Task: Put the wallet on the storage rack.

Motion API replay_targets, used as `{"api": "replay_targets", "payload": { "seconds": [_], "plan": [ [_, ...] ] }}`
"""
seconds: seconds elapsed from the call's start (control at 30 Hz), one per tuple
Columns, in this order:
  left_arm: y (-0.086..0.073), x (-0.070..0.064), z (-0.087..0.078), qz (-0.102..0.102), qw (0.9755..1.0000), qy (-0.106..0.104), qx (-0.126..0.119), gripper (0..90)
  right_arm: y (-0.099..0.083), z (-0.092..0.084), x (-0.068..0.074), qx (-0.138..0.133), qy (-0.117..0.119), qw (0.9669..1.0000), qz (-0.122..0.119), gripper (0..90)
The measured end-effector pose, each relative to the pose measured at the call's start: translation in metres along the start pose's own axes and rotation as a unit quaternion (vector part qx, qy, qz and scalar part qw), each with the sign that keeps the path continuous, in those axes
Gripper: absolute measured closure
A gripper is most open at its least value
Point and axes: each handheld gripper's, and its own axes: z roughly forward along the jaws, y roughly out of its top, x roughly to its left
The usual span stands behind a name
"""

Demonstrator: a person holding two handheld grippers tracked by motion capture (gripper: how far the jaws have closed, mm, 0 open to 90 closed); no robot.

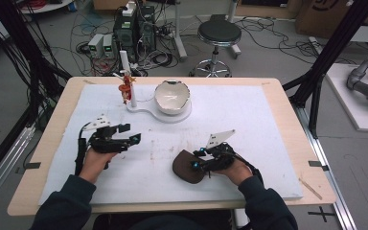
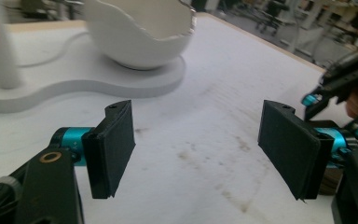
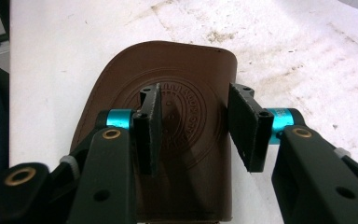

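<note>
brown leather pouch lies flat on the white mat near the front edge, right under my right gripper, whose jaws stand partly apart above it, not clamping it. my left gripper gapes wide over bare mat, holding nothing, facing the white bowl.

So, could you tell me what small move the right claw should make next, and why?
Probably lower the right claw a little and close it on the brown leather pouch. The pouch lies flat on the white mat right beneath it, and a gap shows between the pads, so nothing looks gripped yet.
</note>
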Motion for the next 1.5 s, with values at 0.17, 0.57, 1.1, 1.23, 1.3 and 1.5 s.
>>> {"api": "replay_targets", "payload": {
  "seconds": [0.17,0.57,1.1,1.23,1.3,1.5],
  "plan": [
    [-0.001,-0.011,0.016,0.018,0.9993,-0.007,0.031,28.2,-0.002,-0.002,-0.011,0.003,0.032,0.9966,0.075,41.8],
    [-0.001,-0.006,0.015,0.006,0.9997,-0.006,0.024,28.2,-0.012,-0.002,-0.013,0.053,0.079,0.9910,0.094,40.1],
    [-0.015,-0.023,0.064,-0.031,0.9859,-0.131,0.100,30.6,0.008,0.002,0.012,-0.005,-0.032,0.9942,-0.102,43.9],
    [-0.019,-0.027,0.078,-0.041,0.9780,-0.162,0.125,30.5,0.008,0.003,0.012,-0.015,-0.032,0.9929,-0.113,44.0],
    [-0.019,-0.028,0.079,-0.042,0.9770,-0.173,0.118,36.1,0.008,0.003,0.011,-0.018,-0.032,0.9929,-0.113,44.1],
    [-0.018,-0.030,0.079,-0.027,0.9769,-0.175,0.119,56.5,0.008,0.005,0.006,-0.016,-0.022,0.9959,-0.086,41.1]
  ]
}}
